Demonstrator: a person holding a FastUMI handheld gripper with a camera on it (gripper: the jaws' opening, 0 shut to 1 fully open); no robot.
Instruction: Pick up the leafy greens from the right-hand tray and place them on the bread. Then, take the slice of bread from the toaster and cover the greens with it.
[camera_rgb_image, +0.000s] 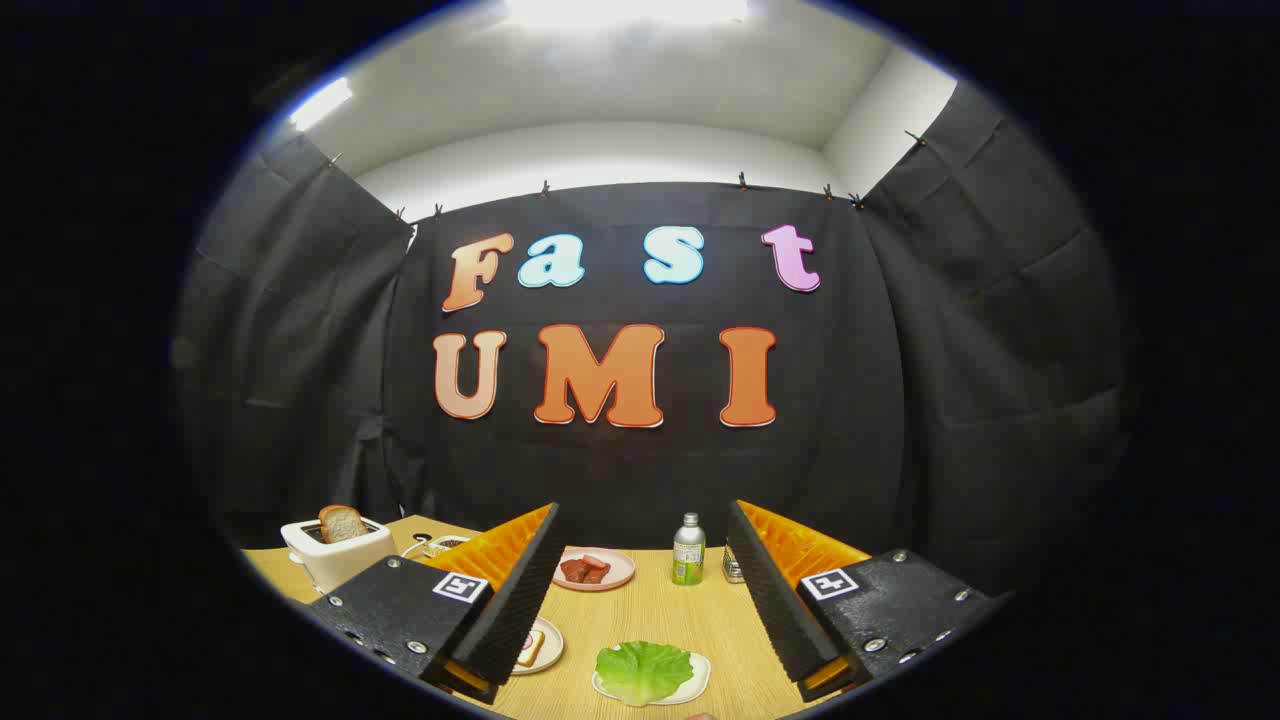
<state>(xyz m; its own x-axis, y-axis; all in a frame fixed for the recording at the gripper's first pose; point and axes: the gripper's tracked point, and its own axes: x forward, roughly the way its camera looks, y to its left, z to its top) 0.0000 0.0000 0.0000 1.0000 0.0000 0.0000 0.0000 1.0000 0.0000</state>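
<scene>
My claw (640, 600) is spread wide and holding nothing, hanging above the table (690, 615). The greens (644, 668) lie right between my fingers, low and near me, on a small white tray (700, 678); the leaf looks a bit wider across than deep, so I reckon my fingers would come in on its two ends. Just left of that, half tucked behind my left finger, is a plate (550, 645) with the bread (529, 648) on it, so the leaf only needs a short hop left. Further off left is the toaster (335, 555) with a slice (342, 523) poking up. Beyond the fingers there's a pink plate (620, 570) with something reddish, plus a bottle (688, 550).
</scene>
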